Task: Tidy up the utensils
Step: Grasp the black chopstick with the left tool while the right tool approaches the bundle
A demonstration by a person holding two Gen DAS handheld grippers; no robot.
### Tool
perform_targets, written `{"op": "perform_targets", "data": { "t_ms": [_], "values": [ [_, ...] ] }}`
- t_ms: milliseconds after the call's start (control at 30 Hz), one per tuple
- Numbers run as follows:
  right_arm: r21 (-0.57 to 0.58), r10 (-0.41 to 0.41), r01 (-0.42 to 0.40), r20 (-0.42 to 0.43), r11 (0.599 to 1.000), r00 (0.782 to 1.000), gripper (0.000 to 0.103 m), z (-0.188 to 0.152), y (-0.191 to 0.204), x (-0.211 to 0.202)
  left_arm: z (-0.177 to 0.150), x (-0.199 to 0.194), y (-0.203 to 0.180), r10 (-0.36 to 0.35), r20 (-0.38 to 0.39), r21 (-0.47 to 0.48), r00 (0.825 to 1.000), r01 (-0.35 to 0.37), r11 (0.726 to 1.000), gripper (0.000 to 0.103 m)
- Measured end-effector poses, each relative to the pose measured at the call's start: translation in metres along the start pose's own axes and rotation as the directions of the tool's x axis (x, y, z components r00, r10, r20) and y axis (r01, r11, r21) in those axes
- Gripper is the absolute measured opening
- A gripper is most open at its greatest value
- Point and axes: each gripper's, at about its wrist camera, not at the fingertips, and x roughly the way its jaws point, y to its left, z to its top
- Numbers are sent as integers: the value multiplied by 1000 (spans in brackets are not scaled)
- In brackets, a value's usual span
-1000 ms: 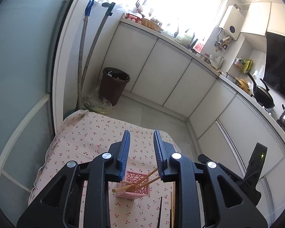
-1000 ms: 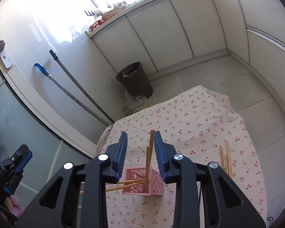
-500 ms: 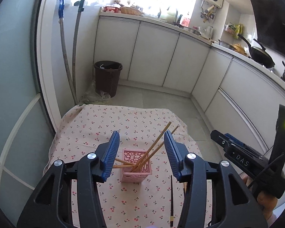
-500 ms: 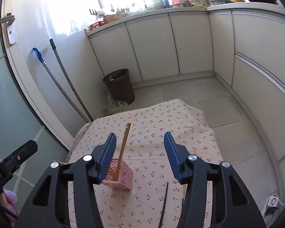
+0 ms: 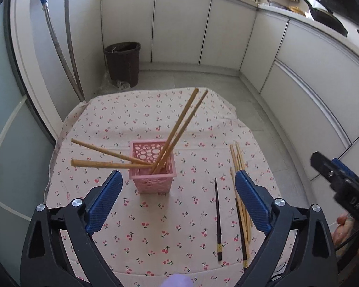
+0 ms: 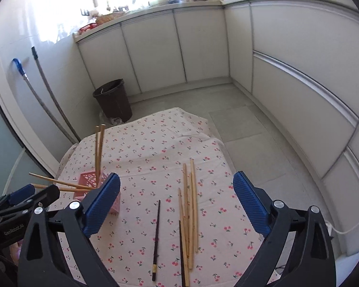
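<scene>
A pink perforated basket [image 5: 153,174] stands on the cherry-print tablecloth [image 5: 155,227] and holds several wooden chopsticks [image 5: 179,126], two leaning left and two leaning up to the right. It also shows in the right wrist view [image 6: 88,180], partly behind my finger. Loose wooden chopsticks [image 6: 189,205] and two dark chopsticks [image 6: 156,236] lie on the cloth to the basket's right. My left gripper [image 5: 177,191] is open and empty, above the cloth just in front of the basket. My right gripper [image 6: 177,196] is open and empty above the loose chopsticks.
A dark waste bin [image 5: 123,63] stands on the floor beyond the table, with two mop handles [image 5: 59,55] leaning on the wall. White cabinets [image 6: 287,71] run along the back and right. The other gripper shows at each view's edge [image 5: 342,191].
Both grippers have opened wide and pulled back from the basket. The chopsticks they held now stand in the basket. The right gripper has shifted right over the loose chopsticks.
</scene>
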Motion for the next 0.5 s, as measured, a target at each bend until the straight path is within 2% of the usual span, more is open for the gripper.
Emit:
{"op": "perform_targets", "data": {
  "t_ms": [133,233,333,500],
  "values": [
    [65,-17,21,-64,998,998,95,-5,-34,5,-13,38,-14,-3,-139,22,990,6,1000,95],
    [84,-24,32,-95,996,995,95,-4,-48,7,-20,68,-25,-23,-244,13,969,27,1000,95],
    [113,-11,23,-112,993,994,95,-4,-54,8,-27,92,-39,-7,-297,22,955,14,1000,96],
    [133,25,-1,-176,991,984,95,-5,-59,17,-34,138,-62,13,-395,37,919,2,999,96]
  ]
}}
